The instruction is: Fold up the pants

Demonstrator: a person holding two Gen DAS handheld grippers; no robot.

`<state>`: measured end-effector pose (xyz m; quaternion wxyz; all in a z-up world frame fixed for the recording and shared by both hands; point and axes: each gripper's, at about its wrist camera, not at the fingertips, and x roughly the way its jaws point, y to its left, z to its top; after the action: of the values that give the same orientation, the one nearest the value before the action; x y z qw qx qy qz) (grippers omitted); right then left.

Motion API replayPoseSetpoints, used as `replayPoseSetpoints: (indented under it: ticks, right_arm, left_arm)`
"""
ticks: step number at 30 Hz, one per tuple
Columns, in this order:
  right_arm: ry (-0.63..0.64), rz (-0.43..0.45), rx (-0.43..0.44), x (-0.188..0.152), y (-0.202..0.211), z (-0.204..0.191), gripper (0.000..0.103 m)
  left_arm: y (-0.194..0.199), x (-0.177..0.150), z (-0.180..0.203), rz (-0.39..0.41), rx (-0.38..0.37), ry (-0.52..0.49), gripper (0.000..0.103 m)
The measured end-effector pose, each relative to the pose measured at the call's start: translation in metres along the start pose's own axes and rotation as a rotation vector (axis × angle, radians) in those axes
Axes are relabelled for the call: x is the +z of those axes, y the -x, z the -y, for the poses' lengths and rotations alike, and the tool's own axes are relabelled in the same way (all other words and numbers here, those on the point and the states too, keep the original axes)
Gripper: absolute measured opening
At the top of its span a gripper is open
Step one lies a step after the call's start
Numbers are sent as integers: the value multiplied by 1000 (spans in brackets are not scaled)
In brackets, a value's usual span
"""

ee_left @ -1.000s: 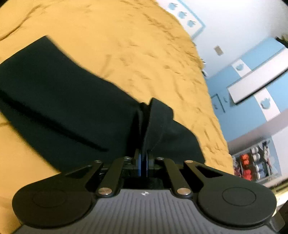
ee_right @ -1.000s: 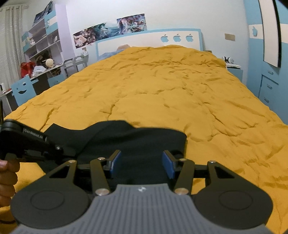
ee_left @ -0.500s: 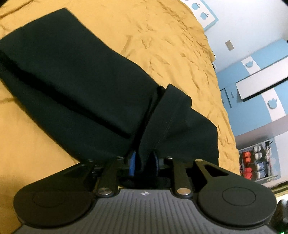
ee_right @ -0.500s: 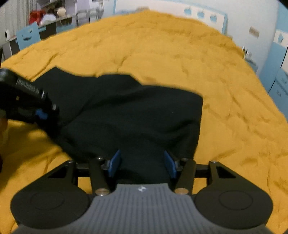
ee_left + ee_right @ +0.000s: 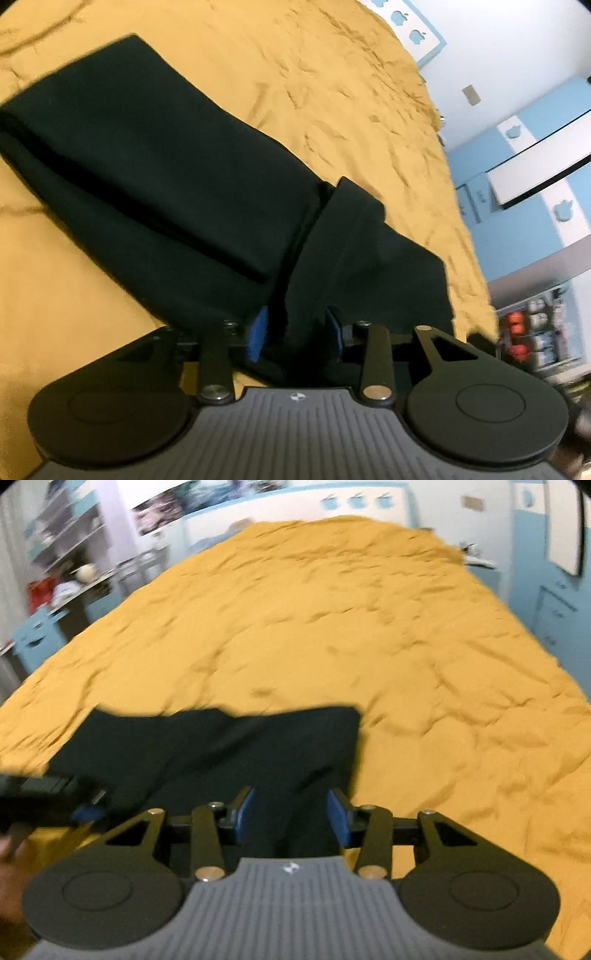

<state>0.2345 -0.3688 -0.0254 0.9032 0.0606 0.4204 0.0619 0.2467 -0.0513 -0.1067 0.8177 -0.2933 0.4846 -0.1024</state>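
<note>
Black pants lie folded lengthwise on a mustard-yellow bed cover, with a raised fold of cloth at the near end. My left gripper sits at that fold. Its jaws are opening, the blue pads stand apart, and the fold hangs loose between them. In the right wrist view, which is blurred by motion, the pants spread across the near part of the bed. My right gripper is over their near edge. Its jaws are closing, with cloth between the pads but not pinched.
The left gripper's black body and a hand show at the right view's left edge. Wide bare bed cover stretches to the headboard. Shelves stand left, and blue cabinets flank the bed's right.
The left jaws have parted and let go of the pants fold they were pinching. The right gripper has shifted over the pants' near edge and its pads have drawn slightly closer.
</note>
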Motion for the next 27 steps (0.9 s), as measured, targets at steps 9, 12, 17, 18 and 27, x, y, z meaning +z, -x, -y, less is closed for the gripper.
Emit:
replayPoseSetpoints:
  ticks: [9,12,17,18,27]
  right_arm:
    - [-278,-108,104,57,-81,69,41]
    - [-347,-182,212,60,-99,85,41]
    - [-393,-212,269,52,-106,97,40]
    - [-405,-212,287,51,-106,99,38]
    - [-310,-171,269,63,-113,84,3]
  left_arm:
    - [45,-20,55,185,100,-252,42]
    - [23,-31,87,60,-79,-336,44]
    - [-28,-53,132,-80,-145,-421,44]
    - [-37,-59,139,-111,-159,-439,44]
    - [-74,-75,143,-316,-106,-468,33]
